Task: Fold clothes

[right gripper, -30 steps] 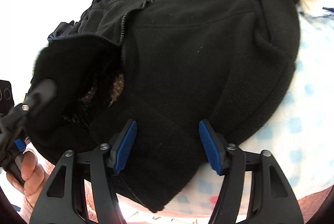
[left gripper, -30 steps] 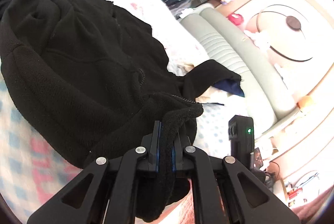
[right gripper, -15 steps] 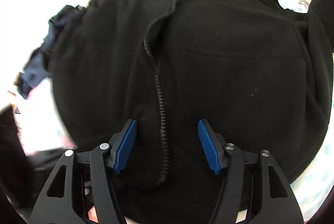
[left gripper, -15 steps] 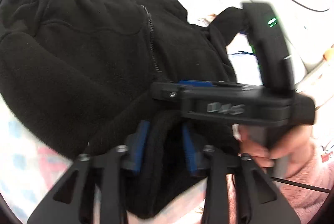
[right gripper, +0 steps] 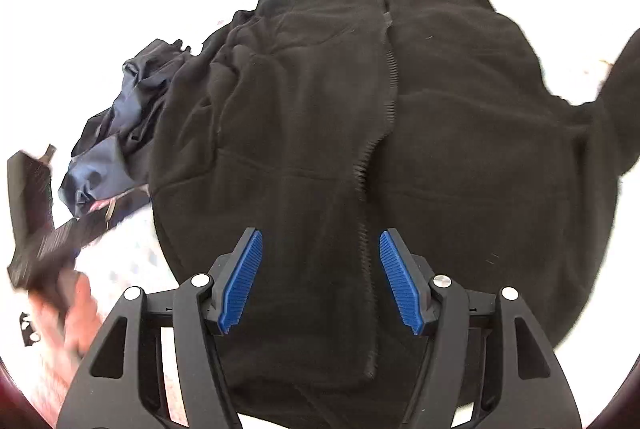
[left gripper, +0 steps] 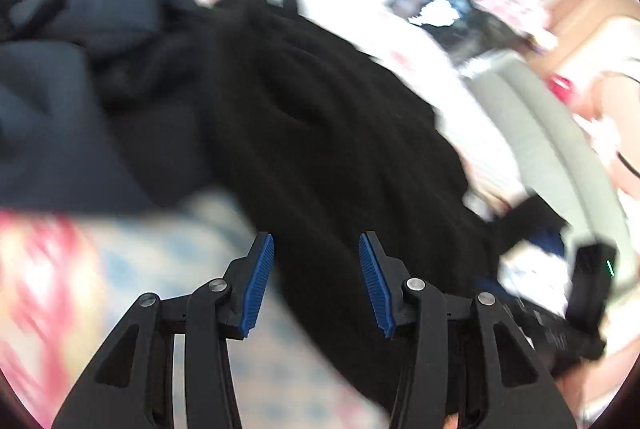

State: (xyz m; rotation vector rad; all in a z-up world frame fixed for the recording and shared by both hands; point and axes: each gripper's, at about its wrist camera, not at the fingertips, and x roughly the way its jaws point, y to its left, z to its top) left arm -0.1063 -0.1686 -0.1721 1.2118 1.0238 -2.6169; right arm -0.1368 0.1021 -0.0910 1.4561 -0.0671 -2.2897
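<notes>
Thick, limp black fleece jacket (right gripper: 400,157): likely bunches; pinch its near hem. Left gripper (left gripper: 316,283) jaws just released it; right gripper (right gripper: 320,281) unclenched, empty.

A black fleece jacket (right gripper: 400,149) lies spread front-up on a pale checked bedcover (left gripper: 168,269), its zipper (right gripper: 384,117) running up the middle, one sleeve (right gripper: 616,101) flung out right, with a crumpled navy garment (right gripper: 116,137) against its left side.
</notes>
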